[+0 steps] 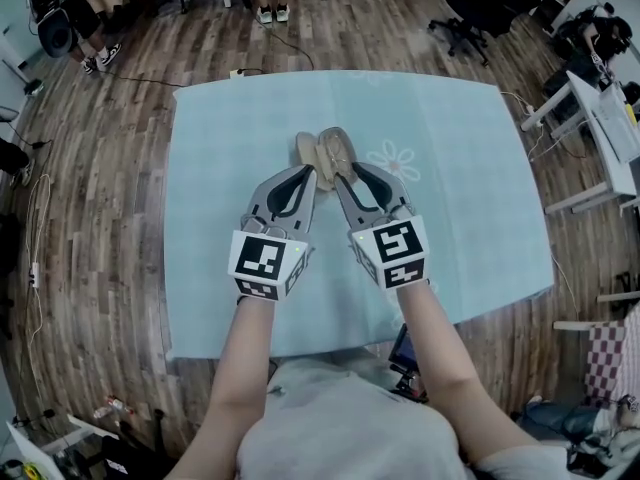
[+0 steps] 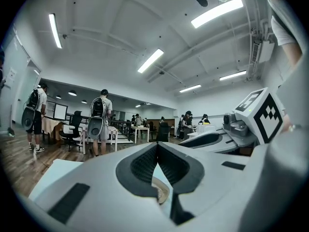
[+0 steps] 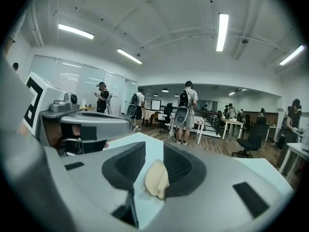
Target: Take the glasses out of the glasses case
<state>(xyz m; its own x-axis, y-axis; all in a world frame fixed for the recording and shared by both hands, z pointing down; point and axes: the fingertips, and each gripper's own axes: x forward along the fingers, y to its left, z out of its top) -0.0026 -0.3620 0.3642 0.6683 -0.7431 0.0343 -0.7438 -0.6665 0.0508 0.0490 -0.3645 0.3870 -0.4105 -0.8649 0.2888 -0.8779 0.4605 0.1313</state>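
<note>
Right, low in the head view's centre, the left gripper (image 1: 308, 176) has its jaws clenched together on nothing. Beside it, the right gripper (image 1: 343, 176) is released, its jaws apart with the beige glasses case (image 1: 330, 148) between them. The case lies mid-frame on the blue table (image 1: 450, 168). Far behind stands 1 person with a backpack (image 3: 186, 110).

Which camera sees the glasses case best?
The head view: it looks down on the glasses case, showing nearly all of it on the blue cloth. The right gripper view sees it end-on through the gap of parted jaws; the left gripper view catches only a sliver below closed jaws.
</note>
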